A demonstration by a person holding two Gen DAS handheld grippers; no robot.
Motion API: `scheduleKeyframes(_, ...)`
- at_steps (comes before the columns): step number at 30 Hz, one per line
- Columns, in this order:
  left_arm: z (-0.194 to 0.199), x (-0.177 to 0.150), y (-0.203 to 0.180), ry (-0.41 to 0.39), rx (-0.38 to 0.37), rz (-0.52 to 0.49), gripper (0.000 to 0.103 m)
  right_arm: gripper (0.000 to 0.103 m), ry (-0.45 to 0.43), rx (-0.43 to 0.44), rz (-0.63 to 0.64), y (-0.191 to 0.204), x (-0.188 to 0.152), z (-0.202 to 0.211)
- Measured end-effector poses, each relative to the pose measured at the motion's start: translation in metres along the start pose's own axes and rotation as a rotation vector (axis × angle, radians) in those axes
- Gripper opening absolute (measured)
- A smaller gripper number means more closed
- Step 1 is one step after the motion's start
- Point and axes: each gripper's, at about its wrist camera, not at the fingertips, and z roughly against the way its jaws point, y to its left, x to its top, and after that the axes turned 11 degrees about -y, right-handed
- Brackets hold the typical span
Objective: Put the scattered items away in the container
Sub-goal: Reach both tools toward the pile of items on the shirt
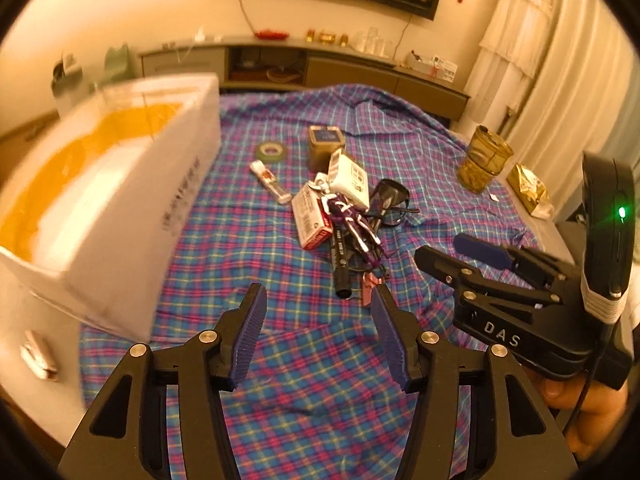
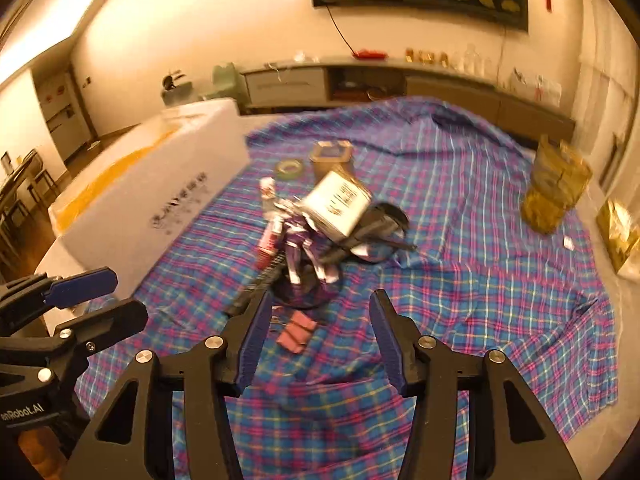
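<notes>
A heap of small items lies mid-cloth: a white box [image 1: 349, 178] [image 2: 337, 202], a red-and-white pack [image 1: 311, 216], a black marker [image 1: 341, 258], a purple-and-white lanyard [image 1: 352, 220] [image 2: 304, 256] and dark glasses [image 1: 390, 202] [image 2: 384, 220]. Behind them stand a square tin [image 1: 326, 146] [image 2: 331, 157], a green tape roll [image 1: 272, 151] [image 2: 289, 169] and a white tube [image 1: 269, 181]. Pink clips [image 2: 297, 332] lie nearest. The white container [image 1: 108, 200] [image 2: 160, 196] with a yellow lining sits at the left. My left gripper [image 1: 318, 306] and right gripper [image 2: 318, 308] [image 1: 448, 252] hover open and hold nothing, short of the heap.
A blue-and-pink plaid cloth [image 1: 304, 368] [image 2: 460, 280] covers the surface. An amber glass jar [image 1: 484, 158] [image 2: 556, 188] and a gold foil packet [image 1: 528, 190] [image 2: 618, 232] stand at the right edge. A crumpled wrapper [image 1: 38, 356] lies at the lower left. A low cabinet [image 1: 304, 66] runs along the back wall.
</notes>
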Motion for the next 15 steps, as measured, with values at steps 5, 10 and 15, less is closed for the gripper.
scheduleKeyframes(5, -0.038, 0.010, 0.000, 0.070, -0.025, 0.031, 0.057, 0.053, 0.082, 0.007, -0.064, -0.023, -0.006, -0.028)
scheduleKeyframes(10, -0.066, 0.018, 0.013, 0.098, -0.012, 0.046, 0.057, 0.053, 0.093, 0.068, -0.034, -0.019, 0.001, -0.049)
scheduleKeyframes(15, -0.085, 0.021, 0.037, 0.101, 0.008, 0.108, 0.057, 0.053, 0.034, 0.089, 0.179, 0.010, 0.011, -0.069)
